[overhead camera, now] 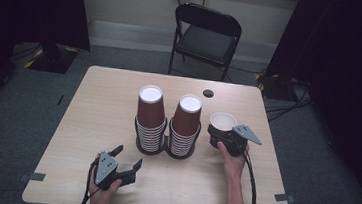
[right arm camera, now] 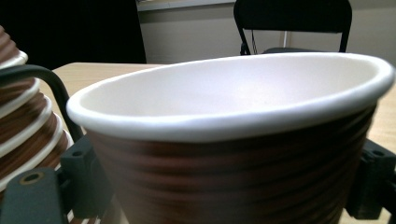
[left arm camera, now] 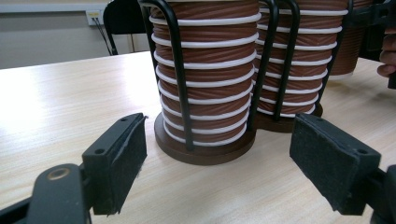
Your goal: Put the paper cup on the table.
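Two stacks of brown ribbed paper cups stand upside down at the centre of the frame, the left stack [overhead camera: 149, 119] and the right stack [overhead camera: 186, 125], each in one of the two rings of a single black wire holder [overhead camera: 164, 148]. The number of cups per stack is hard to count from above, perhaps a dozen rims in each. One loose cup [overhead camera: 222, 122] sits mouth up at centre right. Two hand-held tools appear: the left tool [overhead camera: 127, 158] at lower left, the right tool [overhead camera: 223, 136] at centre right. One surface [overhead camera: 98, 104] carries everything. One folding chair [overhead camera: 206, 34] stands at top centre.
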Demonstrator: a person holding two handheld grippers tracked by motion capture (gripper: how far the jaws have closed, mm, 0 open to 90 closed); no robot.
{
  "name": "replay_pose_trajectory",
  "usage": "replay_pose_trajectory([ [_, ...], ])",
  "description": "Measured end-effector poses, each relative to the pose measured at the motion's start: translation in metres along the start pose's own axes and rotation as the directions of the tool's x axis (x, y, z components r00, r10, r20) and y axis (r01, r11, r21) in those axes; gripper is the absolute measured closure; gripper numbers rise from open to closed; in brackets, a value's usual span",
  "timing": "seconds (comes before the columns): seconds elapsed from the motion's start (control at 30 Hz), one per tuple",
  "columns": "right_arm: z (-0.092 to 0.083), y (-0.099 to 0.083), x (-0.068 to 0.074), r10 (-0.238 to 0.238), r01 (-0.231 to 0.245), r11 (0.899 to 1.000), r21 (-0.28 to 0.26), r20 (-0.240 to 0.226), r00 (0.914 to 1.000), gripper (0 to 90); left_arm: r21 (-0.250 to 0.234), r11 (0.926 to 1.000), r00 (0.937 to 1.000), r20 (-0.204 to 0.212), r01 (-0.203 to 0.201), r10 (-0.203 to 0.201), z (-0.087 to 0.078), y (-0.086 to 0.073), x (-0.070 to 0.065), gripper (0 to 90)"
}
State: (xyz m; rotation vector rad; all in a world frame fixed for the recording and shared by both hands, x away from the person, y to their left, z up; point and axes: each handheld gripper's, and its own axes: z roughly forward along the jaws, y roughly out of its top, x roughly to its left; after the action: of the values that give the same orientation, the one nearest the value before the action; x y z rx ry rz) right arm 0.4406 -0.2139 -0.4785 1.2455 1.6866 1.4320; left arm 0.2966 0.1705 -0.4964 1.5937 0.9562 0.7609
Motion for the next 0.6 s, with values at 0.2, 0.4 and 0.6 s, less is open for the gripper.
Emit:
replay_pose_trajectory([
  [0.2,0.002,-0.0028,-0.0022,0.007,-0.007,1.0,0.021,0.006,1.0,10.7,-0.005,1.0,1.0,-0.001,0.004,-0.004,-0.0005,-0.0002,0.0009,17.3],
  [0.4,-0.0004,-0.004,-0.002,-0.018,0.018,0.999,0.051,0.006,0.9998,10.6,-0.003,1.0,1.0,-0.002,0.008,-0.008,-0.0002,-0.0002,0.0007,16.6],
  [0.6,-0.0034,-0.0042,-0.001,-0.035,0.033,0.995,0.095,0.016,0.9992,11.1,0.0,0.9999,0.9999,-0.001,-0.015,0.015,0.0,0.0,-0.0013,16.0],
])
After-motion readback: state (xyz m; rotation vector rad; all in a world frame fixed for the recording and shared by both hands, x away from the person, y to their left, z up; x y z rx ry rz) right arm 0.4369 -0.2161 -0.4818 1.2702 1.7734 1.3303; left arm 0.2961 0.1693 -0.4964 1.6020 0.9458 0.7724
